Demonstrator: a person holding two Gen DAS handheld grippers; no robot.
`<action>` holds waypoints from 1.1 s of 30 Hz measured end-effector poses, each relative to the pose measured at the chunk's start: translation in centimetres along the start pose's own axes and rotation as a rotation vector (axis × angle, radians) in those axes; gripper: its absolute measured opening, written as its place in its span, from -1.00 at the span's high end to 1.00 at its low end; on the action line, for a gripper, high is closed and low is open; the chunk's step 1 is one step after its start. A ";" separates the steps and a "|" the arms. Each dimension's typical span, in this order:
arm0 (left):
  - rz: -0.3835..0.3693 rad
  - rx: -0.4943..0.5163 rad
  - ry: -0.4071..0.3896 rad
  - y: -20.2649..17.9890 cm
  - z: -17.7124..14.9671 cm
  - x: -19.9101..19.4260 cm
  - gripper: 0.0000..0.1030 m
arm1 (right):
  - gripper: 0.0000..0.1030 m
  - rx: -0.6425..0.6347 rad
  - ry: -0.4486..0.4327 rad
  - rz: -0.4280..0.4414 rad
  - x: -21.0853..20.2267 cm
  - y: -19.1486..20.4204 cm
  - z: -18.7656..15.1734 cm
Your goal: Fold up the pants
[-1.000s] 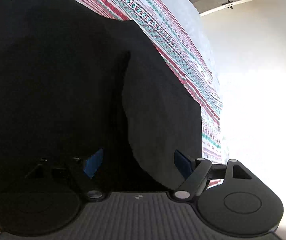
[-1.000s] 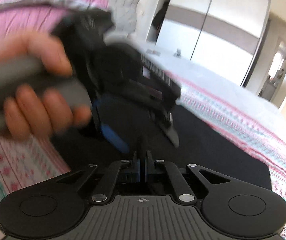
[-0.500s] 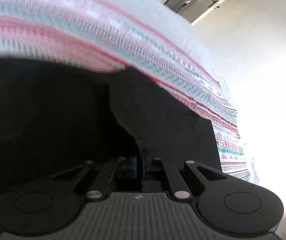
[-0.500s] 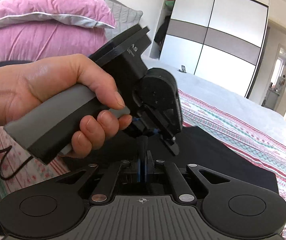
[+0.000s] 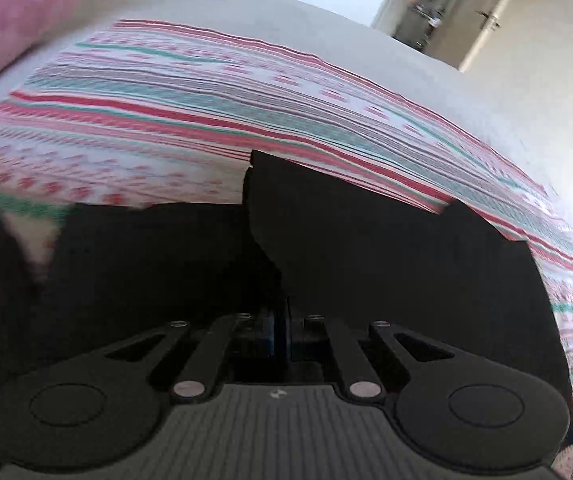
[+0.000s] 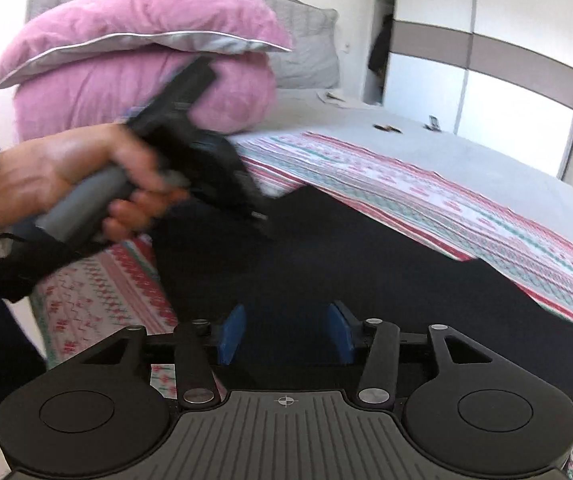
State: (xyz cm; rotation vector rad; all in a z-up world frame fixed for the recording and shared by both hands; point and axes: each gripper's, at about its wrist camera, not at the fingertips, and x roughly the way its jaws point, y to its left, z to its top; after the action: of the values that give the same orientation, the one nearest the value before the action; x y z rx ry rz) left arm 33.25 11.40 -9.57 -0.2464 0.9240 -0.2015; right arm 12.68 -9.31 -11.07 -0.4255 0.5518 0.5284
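Patterned bedspread (image 6: 446, 208); black pants (image 6: 366, 280) pinched in left jaws, between opening right jaws.

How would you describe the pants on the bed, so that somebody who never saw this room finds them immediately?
Find the bed with the pink pillows stacked at its head. Over the grey sheet lies a striped cloth patterned in red, green and white. The pants lie flat on that cloth at its near edge: the only plain black fabric there, with no pattern at all.
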 end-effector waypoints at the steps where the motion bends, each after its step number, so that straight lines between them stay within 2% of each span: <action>1: 0.007 -0.011 -0.007 0.4 0.0 -0.2 0.97 | 0.09 0.020 0.012 -0.012 0.2 -0.5 -0.1; 5: 0.060 -0.021 -0.031 1.3 0.3 -0.9 0.97 | 0.09 0.075 0.044 -0.046 0.6 -2.0 -0.5; 8: 0.068 -0.028 -0.034 3.2 0.3 -2.2 0.97 | 0.09 0.108 0.074 -0.060 1.2 -2.5 -0.5; 11: 0.106 0.000 -0.051 2.9 0.0 -3.2 0.97 | 0.09 0.150 0.106 -0.078 1.6 -3.4 -0.8; 17: 0.172 0.038 -0.039 2.7 -0.2 -1.8 0.95 | 0.09 0.213 0.179 -0.137 2.6 -5.2 -1.6; 20: 0.182 0.024 -0.044 2.8 0.3 -2.1 0.80 | 0.09 0.250 0.203 -0.154 2.9 -5.9 -1.8; 21: 0.203 0.028 -0.056 2.8 0.4 -2.5 0.58 | 0.09 0.262 0.202 -0.157 2.8 -6.2 -1.8; 22: 0.226 0.035 -0.075 2.8 0.5 -2.9 0.26 | 0.09 0.274 0.198 -0.159 2.6 -6.6 -1.7; 24: 0.272 0.054 -0.133 2.5 0.6 -4.3 -0.01 | 0.09 0.296 0.181 -0.160 2.0 -7.1 -1.5; 29: 0.185 0.064 -0.191 1.5 0.3 -6.0 -0.01 | 0.09 0.301 0.140 -0.226 0.6 -8.7 -1.1; 31: 0.144 0.083 -0.160 0.6 0.0 -5.3 -0.01 | 0.09 0.350 0.142 -0.241 0.2 -10.0 -1.5; 33: 0.116 0.088 -0.073 -0.3 -0.5 -3.7 -0.01 | 0.09 0.418 0.162 -0.245 -0.1 -11.7 -2.1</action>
State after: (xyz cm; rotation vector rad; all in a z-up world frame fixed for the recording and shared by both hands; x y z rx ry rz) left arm 30.66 12.07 -6.93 -0.1180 0.8521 -0.1246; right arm 18.53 -19.57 -9.89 -0.1332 0.7358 0.1354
